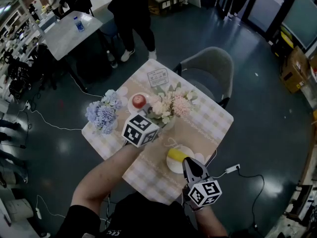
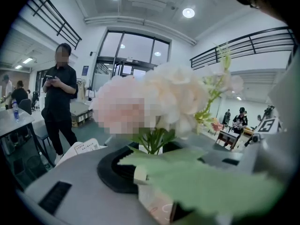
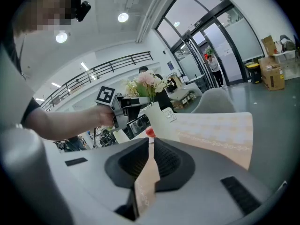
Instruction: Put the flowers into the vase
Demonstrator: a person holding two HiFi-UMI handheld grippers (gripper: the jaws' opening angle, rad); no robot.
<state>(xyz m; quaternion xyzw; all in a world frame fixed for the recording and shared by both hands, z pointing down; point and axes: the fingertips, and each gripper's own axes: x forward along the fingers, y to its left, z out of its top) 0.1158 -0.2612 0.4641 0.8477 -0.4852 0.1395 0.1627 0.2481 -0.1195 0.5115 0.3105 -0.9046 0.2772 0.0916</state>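
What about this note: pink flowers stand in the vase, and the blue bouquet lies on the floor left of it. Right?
Not the floor: the head view shows the blue bouquet lying on the table, left of the vase. The rest holds.

The checked cloth (image 1: pixel 215 117) looks matt and woven; the dark floor (image 1: pixel 257 83) glossy; the plate (image 1: pixel 173 168) smooth, glazed; the flowers (image 1: pixel 171 105) perhaps fabric.

Blurred leaf (image 2: pixel 206 186) covers L tongs' (image 2: pixel 157 161) rt side.

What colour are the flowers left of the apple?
The flowers are pale blue, best seen in head view.
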